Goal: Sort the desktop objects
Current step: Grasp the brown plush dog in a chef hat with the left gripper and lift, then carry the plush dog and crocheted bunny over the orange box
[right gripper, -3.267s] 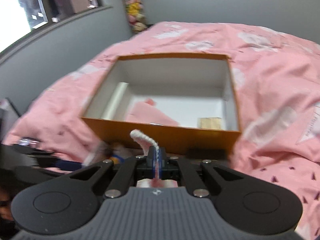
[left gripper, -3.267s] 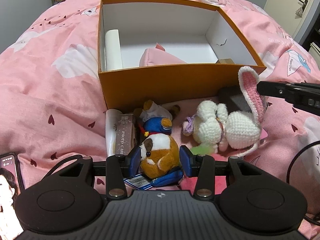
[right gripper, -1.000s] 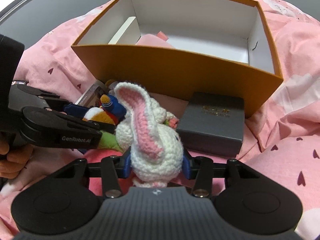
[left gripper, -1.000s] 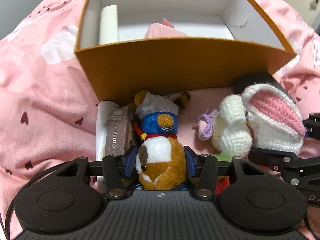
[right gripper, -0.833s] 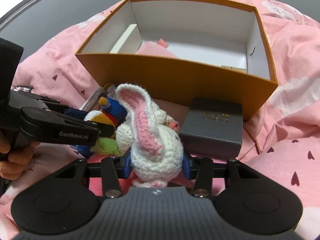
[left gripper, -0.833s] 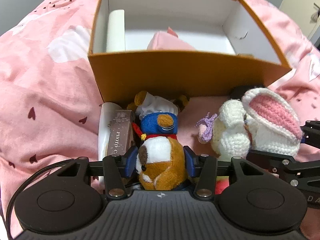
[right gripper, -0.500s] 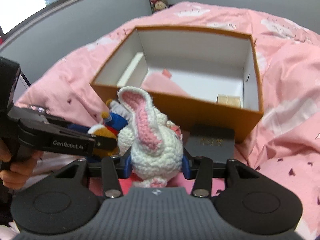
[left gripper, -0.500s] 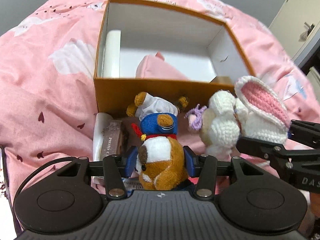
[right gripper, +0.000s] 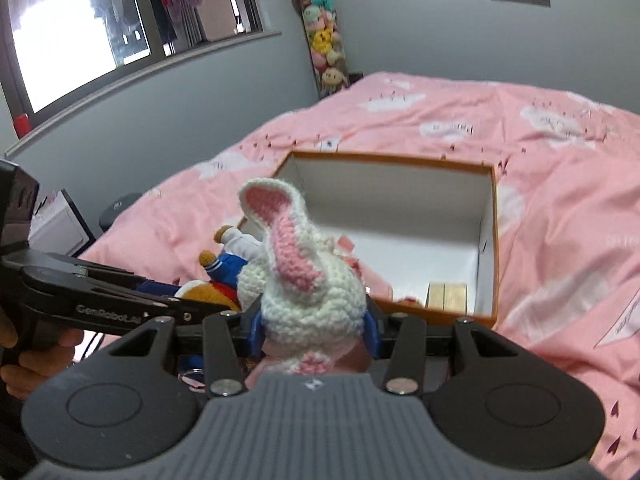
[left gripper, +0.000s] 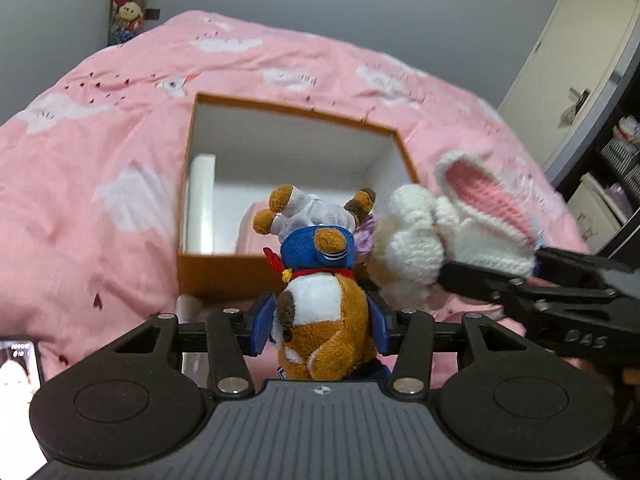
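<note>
My left gripper (left gripper: pixel 322 330) is shut on a brown plush bear (left gripper: pixel 324 304) with a blue cap and white chef hat, held in the air before the orange box (left gripper: pixel 224 274). My right gripper (right gripper: pixel 312 330) is shut on a white crocheted bunny (right gripper: pixel 302 292) with pink-lined ears. That bunny (left gripper: pixel 452 224) hangs just right of the bear in the left wrist view. The bear (right gripper: pixel 218 280) shows left of the bunny in the right wrist view, above the near left corner of the box (right gripper: pixel 494 240).
The box stands open on a pink quilt (left gripper: pixel 80 208). Inside it lie a white roll (left gripper: pixel 200 204), a pink cloth (right gripper: pixel 372 276) and wooden blocks (right gripper: pixel 446 296). A phone (left gripper: pixel 18 364) lies at the near left. A hand (right gripper: pixel 28 364) grips the left tool.
Both grippers have risen off the bed with their toys and tilted up. The box looks smaller and lower, and the items in front of it have dropped out of view.
</note>
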`<state>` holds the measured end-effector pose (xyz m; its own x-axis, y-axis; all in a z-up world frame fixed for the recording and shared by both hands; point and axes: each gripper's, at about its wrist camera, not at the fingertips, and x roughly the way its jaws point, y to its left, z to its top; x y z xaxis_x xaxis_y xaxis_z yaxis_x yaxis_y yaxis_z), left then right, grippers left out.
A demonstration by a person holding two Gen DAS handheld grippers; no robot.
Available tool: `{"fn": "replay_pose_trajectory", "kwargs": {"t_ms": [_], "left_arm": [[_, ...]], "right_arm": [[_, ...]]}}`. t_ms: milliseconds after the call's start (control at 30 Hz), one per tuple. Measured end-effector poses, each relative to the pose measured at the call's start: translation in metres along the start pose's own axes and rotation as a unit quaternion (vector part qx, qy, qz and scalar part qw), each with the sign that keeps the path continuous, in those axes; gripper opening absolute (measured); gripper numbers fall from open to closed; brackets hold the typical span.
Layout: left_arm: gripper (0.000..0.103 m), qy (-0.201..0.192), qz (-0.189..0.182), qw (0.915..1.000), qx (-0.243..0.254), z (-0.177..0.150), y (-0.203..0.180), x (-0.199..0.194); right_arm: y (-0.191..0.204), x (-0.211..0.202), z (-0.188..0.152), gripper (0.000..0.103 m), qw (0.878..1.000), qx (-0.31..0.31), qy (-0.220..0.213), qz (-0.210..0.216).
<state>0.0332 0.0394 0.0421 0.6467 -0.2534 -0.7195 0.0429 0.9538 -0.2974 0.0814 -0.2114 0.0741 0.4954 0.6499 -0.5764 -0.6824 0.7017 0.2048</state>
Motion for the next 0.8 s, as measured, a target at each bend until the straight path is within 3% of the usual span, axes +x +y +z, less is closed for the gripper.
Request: {"fn": "replay_pose_trajectory", "kwargs": {"t_ms": [233,433,633,800], "left_arm": [[0.056,-0.033,-0.018,0.9993,0.002,0.033,-0.006,0.000],[0.056,-0.048,-0.045,0.9972,-0.035,0.071,0.005,0.026],[0.056,-0.039,-0.064,0.9950,-0.066,0.096,0.015,0.074],[0.056,-0.015,-0.063,0.9952,-0.073,0.107,0.016,0.113]], "right_arm": [[-0.003,-0.001,0.019,0.049,0.999,-0.015,-0.026,-0.014],[-0.022,0.013,0.043,0.049,0.997,-0.020,-0.061,-0.042],[-0.042,0.044,0.058,0.049,0.992,-0.047,-0.075,-0.092],[-0.054,0.084,0.055,0.049,0.986,-0.081,-0.046,-0.137]]}}
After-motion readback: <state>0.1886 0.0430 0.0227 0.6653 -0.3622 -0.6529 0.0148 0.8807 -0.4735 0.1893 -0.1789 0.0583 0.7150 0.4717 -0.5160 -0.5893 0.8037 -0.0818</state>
